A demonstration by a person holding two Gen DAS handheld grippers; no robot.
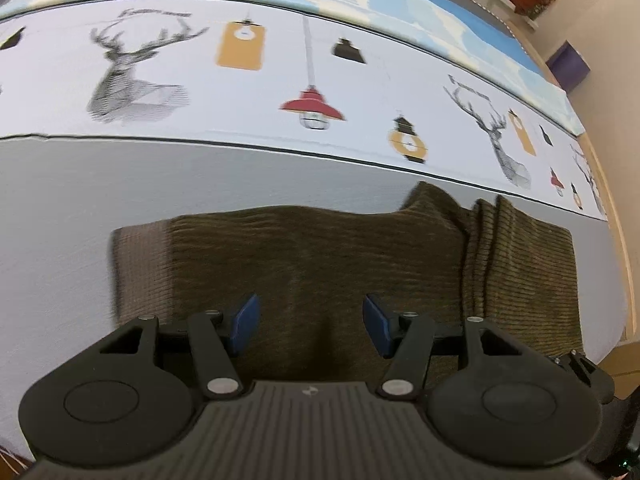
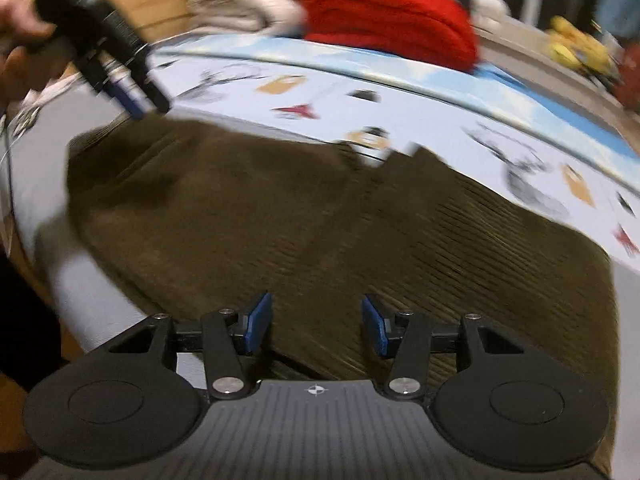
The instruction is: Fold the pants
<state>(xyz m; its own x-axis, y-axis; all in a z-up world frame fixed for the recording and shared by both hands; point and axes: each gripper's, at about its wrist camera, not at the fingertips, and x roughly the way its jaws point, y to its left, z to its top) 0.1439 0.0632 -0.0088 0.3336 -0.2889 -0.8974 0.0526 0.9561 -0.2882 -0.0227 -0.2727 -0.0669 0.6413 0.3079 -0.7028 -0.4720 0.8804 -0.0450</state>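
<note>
The left gripper has its blue pads spread apart with nothing between them, hovering above the brown corduroy pants. The right gripper is likewise spread, its pads clear of the fabric, though that view is smeared, so whether a pad grazes the cloth is hard to judge.

The pants lie folded on the grey part of a bedsheet, their long axis running left to right across both views, parallel to the printed band of deer heads and lamps. In the left view a lighter end panel lies at the left, and a bunched overlap sits toward the right.

Only the right wrist view shows the left gripper from outside, held in a hand, its blue pads at the pants' far left corner, along with a red knitted item beyond the sheet.
</note>
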